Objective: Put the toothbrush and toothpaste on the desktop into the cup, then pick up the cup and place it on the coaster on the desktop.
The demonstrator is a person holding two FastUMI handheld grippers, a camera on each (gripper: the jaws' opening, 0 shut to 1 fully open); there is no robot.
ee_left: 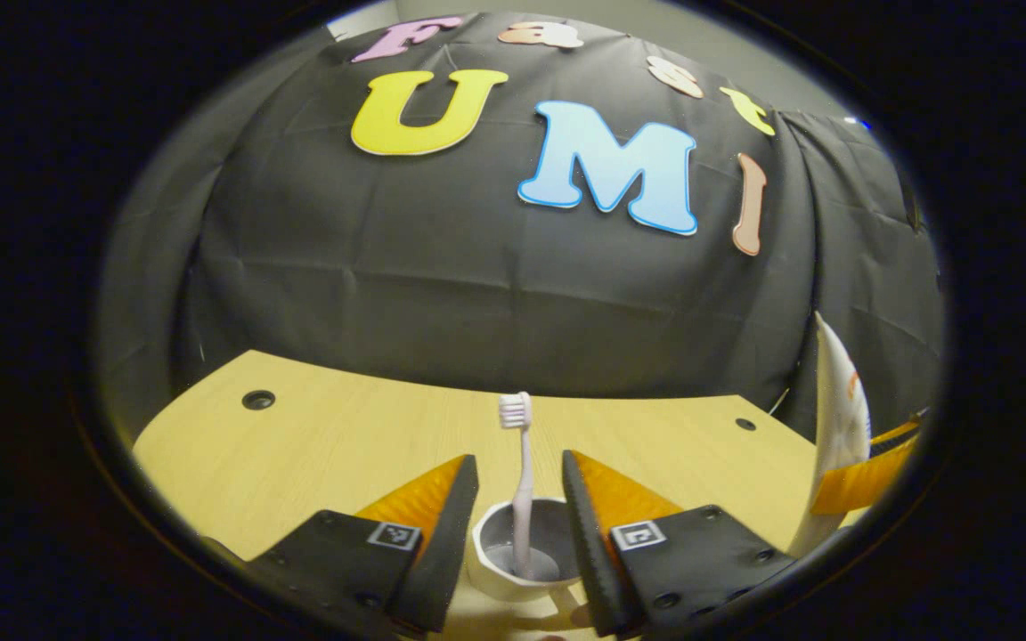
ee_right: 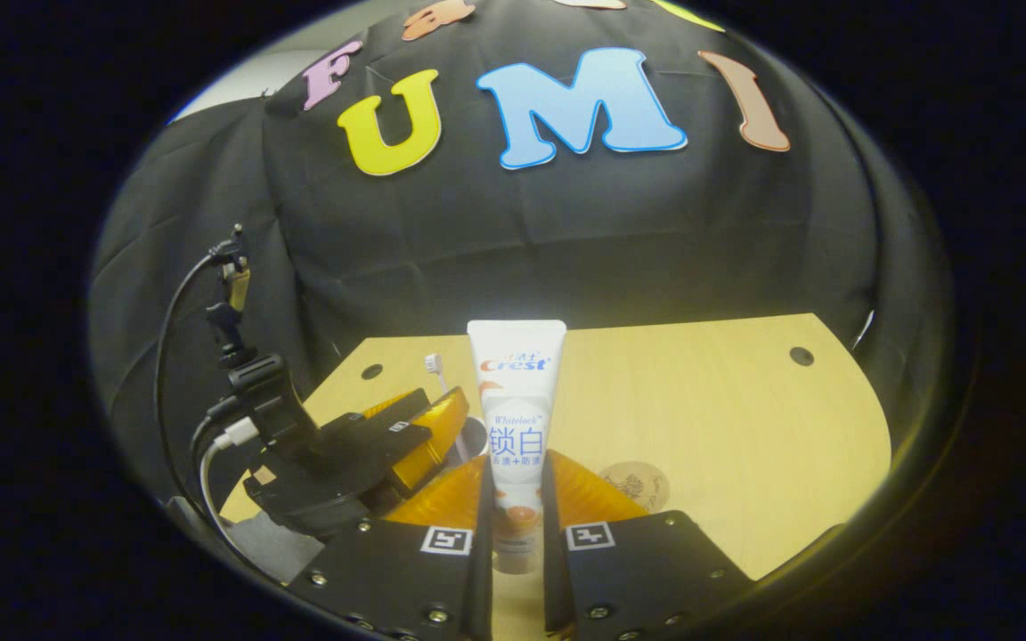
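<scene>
A pink toothbrush (ee_left: 524, 481) stands head-up in a white cup (ee_left: 522, 556) on the wooden desk. My left gripper (ee_left: 520, 463) is open, with a finger on each side of the cup and the brush handle in the gap. My right gripper (ee_right: 516, 463) is shut on a white toothpaste tube (ee_right: 517, 392), held upright above the desk. In the left gripper view that tube (ee_left: 838, 427) hangs at the far right. The right gripper view shows my left gripper (ee_right: 442, 411) at the left, the brush head (ee_right: 432, 362) above it, and a round coaster (ee_right: 633, 485) lying to the right.
The desk (ee_right: 727, 427) is light wood with small dark holes (ee_left: 257, 399) near its back corners. Black cloth walls close it in behind and at the sides. Cables (ee_right: 170, 356) trail from the left gripper's body.
</scene>
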